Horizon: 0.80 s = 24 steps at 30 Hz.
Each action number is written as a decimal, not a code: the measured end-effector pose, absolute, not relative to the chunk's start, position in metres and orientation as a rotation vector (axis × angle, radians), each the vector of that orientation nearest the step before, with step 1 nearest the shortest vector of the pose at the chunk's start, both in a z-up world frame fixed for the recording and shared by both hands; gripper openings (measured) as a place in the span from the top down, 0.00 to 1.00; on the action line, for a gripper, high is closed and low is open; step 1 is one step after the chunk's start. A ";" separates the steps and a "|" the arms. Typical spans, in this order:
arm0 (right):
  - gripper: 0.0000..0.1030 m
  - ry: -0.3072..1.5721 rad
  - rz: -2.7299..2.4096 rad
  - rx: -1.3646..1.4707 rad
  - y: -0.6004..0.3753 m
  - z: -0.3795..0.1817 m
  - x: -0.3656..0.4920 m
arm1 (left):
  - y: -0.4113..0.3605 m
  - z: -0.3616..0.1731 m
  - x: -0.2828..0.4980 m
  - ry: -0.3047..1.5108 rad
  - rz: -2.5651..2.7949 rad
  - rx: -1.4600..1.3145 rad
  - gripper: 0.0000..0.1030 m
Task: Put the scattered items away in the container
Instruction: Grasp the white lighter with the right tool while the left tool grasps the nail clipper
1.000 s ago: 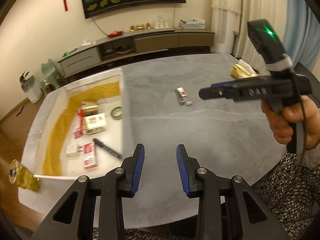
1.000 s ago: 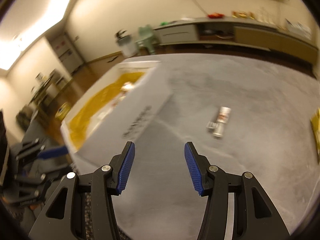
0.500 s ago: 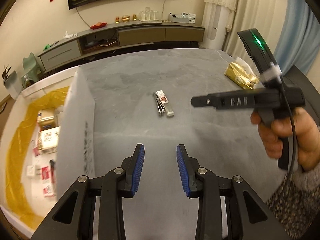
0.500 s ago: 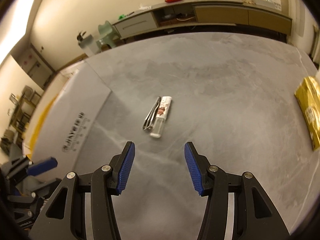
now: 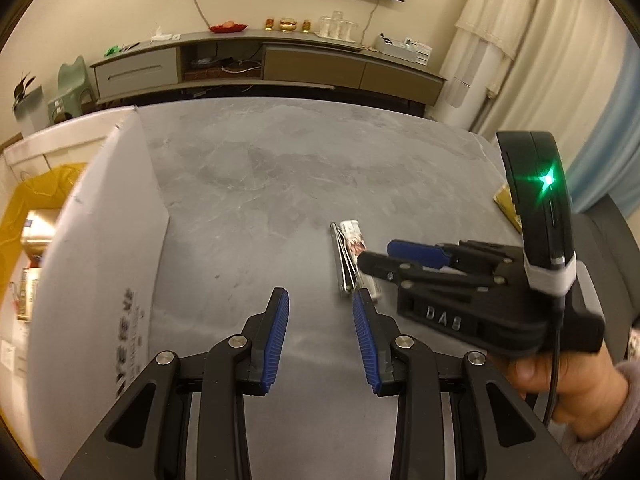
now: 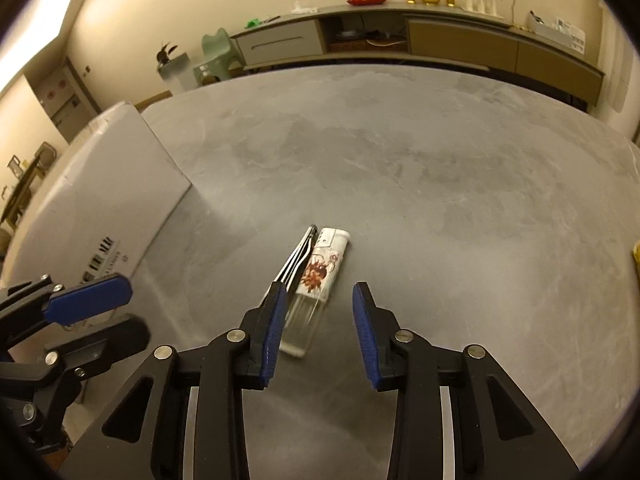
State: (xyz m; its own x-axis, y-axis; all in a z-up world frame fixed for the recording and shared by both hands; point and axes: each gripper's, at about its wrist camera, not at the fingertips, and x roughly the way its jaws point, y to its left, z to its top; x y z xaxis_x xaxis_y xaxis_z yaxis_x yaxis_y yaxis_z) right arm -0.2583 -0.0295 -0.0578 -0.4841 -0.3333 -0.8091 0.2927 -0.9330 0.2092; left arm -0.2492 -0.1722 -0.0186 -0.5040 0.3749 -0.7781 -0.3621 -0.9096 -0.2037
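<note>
**Two open grippers near a lighter and a metal clip on the grey table**

The right gripper hangs low over the grey table. Its two blue fingers are spread wide apart and hold nothing. Just in front of it lies a white lighter with a red-brown picture on its side. The clear end of the lighter sits between the two fingers, close to the left one. A thin metal clip lies right beside the lighter, touching its left side. Both things lie flat near the middle of the table, a little toward the near edge.

The left gripper is also spread open and empty. It hangs over the near part of the table. In its view the lighter and the metal clip show ahead and to the right. The right gripper reaches in from the right, and its tip covers part of them. A hand in a fuzzy sleeve holds that gripper, which has a green light on top.

A big white box stands at the left edge of the table. It has a yellow lining and some small packets inside. From the right gripper's view only the outside wall of the white box shows. A gold packet lies at the far right edge of the table, mostly hidden.
</note>
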 end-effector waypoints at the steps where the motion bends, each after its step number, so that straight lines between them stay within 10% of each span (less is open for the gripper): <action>1: 0.65 -0.059 -2.427 1.346 -0.030 -0.061 -0.261 | -0.171 -0.022 -0.252 -0.024 2.407 -1.258 0.66; 24: 0.77 -0.084 -2.455 1.438 0.006 -0.057 -0.276 | -0.165 -0.060 -0.290 0.016 2.477 -1.293 0.60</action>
State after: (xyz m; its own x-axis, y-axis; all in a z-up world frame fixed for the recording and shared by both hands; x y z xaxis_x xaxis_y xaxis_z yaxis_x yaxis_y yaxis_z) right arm -0.2760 0.0063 -0.0566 -0.4575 -0.2798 -0.8441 0.2213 -0.9552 0.1967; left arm -0.2897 -0.1650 -0.0598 -0.5248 0.2970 -0.7977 -0.3074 -0.9401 -0.1477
